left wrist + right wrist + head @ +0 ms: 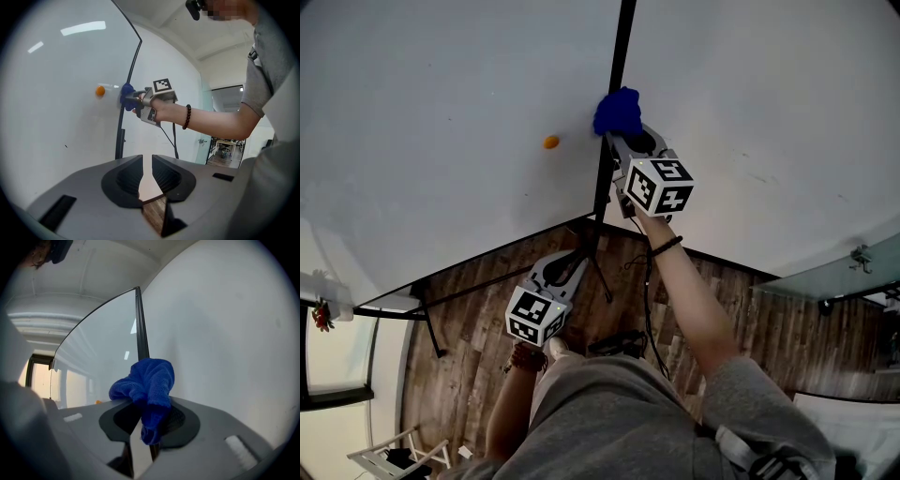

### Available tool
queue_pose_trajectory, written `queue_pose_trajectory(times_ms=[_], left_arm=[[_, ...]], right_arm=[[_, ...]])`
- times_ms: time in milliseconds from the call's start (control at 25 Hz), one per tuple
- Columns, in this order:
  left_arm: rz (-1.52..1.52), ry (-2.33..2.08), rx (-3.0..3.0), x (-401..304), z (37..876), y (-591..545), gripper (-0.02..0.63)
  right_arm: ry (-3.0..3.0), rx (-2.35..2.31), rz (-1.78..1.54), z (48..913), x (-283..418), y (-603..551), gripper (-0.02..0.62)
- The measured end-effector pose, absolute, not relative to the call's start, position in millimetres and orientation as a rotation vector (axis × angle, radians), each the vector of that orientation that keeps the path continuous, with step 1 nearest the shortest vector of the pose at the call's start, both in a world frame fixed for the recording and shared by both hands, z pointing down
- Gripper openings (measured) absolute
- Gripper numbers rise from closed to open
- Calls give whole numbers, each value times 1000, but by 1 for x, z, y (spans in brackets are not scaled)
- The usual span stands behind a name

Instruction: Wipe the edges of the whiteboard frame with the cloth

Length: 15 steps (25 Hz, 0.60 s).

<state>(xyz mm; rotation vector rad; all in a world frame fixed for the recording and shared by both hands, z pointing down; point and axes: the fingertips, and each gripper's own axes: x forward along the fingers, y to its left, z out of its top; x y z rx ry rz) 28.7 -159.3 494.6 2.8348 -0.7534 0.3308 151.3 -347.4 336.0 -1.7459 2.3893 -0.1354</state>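
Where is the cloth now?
Head view, upper centre: the blue cloth, clamped in the right gripper at the black frame, right of an orange dot.

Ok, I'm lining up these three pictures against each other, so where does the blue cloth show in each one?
Head view: cloth upper middle, at the tip of the right gripper, at the black frame edge.
Left gripper view: cloth above and left of centre, ahead of that raised gripper.
Right gripper view: cloth dead centre, clamped in the gripper.
Shared landmark: the frame edge, running right by the cloth in all three.
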Motion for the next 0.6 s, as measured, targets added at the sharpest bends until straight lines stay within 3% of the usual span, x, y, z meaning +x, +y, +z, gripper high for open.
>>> queue_pose_trajectory(times_ms=[600], left_arm=[[338, -796, 2846, 27, 490, -156, 63]], right_arm=[[2498, -1684, -190, 361, 143, -335, 109]])
